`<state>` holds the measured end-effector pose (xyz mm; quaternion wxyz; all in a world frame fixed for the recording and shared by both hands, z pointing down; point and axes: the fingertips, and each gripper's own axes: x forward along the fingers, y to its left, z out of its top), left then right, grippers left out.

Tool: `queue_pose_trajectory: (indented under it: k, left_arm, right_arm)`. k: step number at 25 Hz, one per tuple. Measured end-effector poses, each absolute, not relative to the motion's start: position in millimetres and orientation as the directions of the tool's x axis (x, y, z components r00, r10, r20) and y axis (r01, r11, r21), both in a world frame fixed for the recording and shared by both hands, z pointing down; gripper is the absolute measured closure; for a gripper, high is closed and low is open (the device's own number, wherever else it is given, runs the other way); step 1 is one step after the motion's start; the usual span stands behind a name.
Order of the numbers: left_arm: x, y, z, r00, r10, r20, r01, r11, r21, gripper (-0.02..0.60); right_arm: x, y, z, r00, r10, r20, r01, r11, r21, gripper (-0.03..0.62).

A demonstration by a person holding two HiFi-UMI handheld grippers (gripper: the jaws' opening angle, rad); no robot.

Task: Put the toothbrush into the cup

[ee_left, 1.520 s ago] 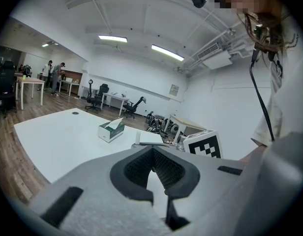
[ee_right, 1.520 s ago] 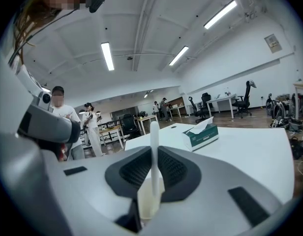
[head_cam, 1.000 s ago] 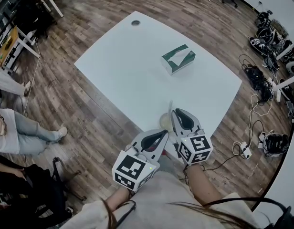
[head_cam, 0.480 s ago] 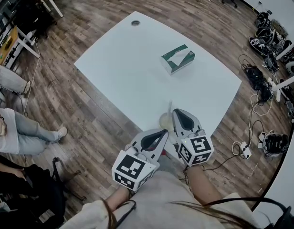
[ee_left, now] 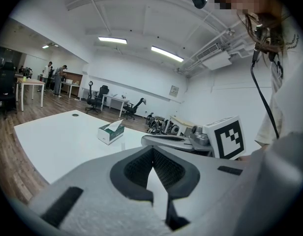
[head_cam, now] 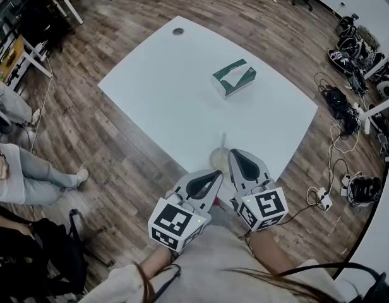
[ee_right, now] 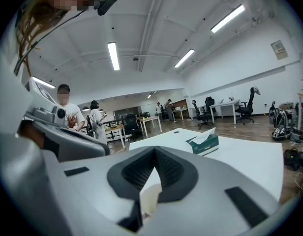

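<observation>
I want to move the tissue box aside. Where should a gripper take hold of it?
Across its narrow width, jaws on the two long green sides, probably from above: the tissue box lies flat with nothing beside it.

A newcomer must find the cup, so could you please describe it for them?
On the big white table, look at the near edge, just ahead of the right gripper. The cup is small, round and pale, unlike the green tissue box farther back.

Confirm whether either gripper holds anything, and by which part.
Nothing is held: the left gripper and right gripper are both shut and empty. The toothbrush appears to stand in the cup.
</observation>
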<state>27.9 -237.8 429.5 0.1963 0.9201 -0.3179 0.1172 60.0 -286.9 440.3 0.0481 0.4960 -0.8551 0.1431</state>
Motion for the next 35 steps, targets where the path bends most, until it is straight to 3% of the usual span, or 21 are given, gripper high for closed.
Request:
queue_pose_trajectory:
  k: [14, 35]
  left_arm:
    - [30.2, -231.5, 423.5, 0.772, -0.544, 0.329, -0.629, -0.726, 0.277, 0.574]
    - [27.3, -229.2, 422.6, 0.768, -0.551, 0.326, -0.636, -0.719, 0.281, 0.574]
  right_arm:
    - [49.7, -226.1, 411.6, -0.563, -0.798, 0.214, -0.826, 0.536, -0.175, 0.577]
    - [49.8, -224.3, 409.9, -0.556, -0.801, 0.224, -0.831, 0.531, -0.165, 0.577]
